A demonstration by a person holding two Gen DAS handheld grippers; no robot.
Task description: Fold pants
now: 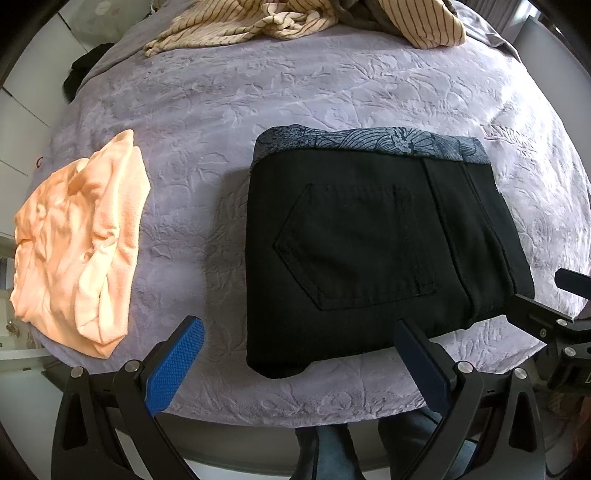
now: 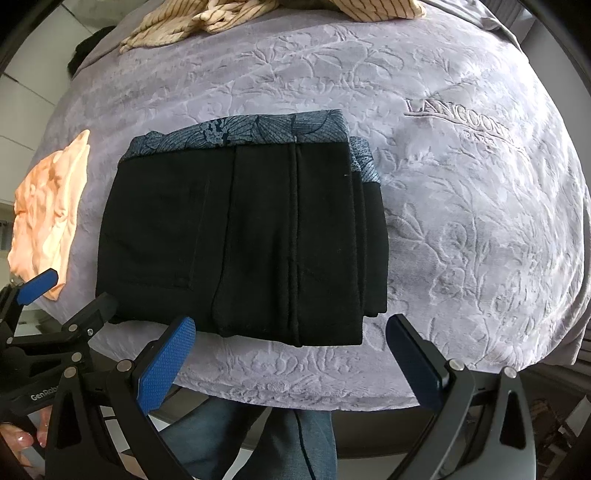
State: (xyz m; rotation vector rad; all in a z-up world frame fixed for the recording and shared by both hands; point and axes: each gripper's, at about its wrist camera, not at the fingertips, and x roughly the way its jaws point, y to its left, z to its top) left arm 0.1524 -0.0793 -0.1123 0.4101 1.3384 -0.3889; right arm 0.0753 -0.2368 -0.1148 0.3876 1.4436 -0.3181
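Pants (image 2: 236, 236) folded on LANCOON PARIS blanket (image 2: 461, 122), left tongs (image 1: 299, 354) and right tongs (image 2: 291, 350) wide open, empty

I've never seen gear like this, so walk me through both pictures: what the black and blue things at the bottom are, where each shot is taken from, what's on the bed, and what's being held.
No robot here: a person holds a two-finger tool in each hand, and a fisheye camera on each looks forward along its fingers.

One picture is from the left tool, the other from the right tool. The blue pads at the bottom of each are that tool's own fingers. Both stand open and hold nothing.

On the purple embossed blanket lie the black pants, already folded into a compact rectangle with a blue floral waistband along the far edge. To their left lies a crumpled peach garment. At the far edge sits a heap of striped cream clothing.
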